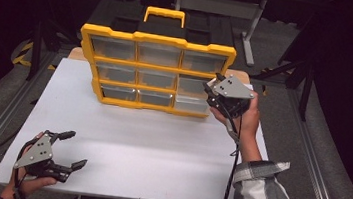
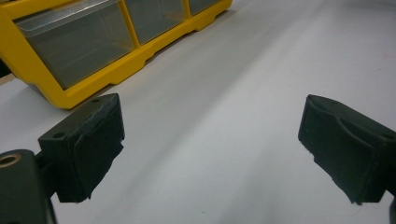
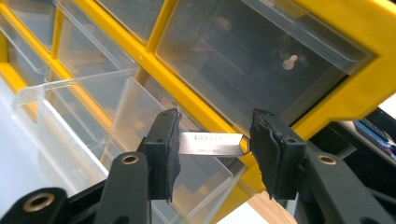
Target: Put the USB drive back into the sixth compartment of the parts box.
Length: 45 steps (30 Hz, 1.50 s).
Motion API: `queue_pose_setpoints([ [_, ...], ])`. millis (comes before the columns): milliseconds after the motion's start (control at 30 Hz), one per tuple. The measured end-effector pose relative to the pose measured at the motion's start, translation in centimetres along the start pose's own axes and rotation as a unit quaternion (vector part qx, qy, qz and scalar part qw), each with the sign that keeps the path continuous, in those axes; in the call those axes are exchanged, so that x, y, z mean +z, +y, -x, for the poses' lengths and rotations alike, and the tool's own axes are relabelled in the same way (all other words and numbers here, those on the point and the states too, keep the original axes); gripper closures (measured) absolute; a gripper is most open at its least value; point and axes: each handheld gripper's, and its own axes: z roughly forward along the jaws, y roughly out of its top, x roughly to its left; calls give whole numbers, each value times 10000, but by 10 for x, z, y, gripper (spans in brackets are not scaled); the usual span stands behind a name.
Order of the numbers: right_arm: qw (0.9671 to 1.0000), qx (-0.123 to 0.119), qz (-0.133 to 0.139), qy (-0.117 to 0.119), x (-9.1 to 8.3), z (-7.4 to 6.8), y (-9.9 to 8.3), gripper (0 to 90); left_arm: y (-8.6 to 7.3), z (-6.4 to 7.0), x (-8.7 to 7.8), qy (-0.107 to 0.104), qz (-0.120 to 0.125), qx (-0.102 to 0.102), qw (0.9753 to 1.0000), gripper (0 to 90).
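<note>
The right gripper (image 1: 214,89) holds a white eraser (image 3: 212,143) end to end between its jaws, at the 3 o'clock edge of the yellow organizer (image 1: 158,39), just above the pulled-out clear drawer (image 3: 84,116) in the lowest of its 3 rows. The left gripper (image 1: 72,149) hovers over the white table (image 1: 159,148) at 7 o'clock, jaws wide and empty.

A white eraser (image 3: 212,143) clamped between the right gripper's (image 3: 212,147) jaws, in front of the yellow organizer (image 3: 187,100), bore grey print: "ERASER" on top, and below it a smaller line too blurred to read.
</note>
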Motion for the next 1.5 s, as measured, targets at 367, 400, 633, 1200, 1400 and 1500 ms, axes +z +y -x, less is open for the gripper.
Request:
queue_pose_setpoints([
  [367, 9999, 67, -116, -10, 14, -1, 1, 536, 0, 0, -1, 2, 13, -5, 10000, 80],
  [400, 9999, 76, -126, 5, 14, -1, 1, 536, 0, 0, -1, 4, 10, -4, 10000, 80],
  [633, 9998, 135, -167, 29, 18, -3, -1, 535, 0, 0, 0, 6, 1, -3, 10000, 80],
  [1200, 9993, 253, -238, 113, 23, -6, -7, 536, 0, 0, 0, -8, -22, 4, 10000, 80],
  [1400, 9993, 247, -226, 142, 23, -8, -7, 535, 0, 0, 0, -18, -21, -12, 10000, 80],
  [1500, 9993, 250, -231, 161, 24, -9, -7, 535, 0, 0, 0, -23, -21, -3, 10000, 80],
])
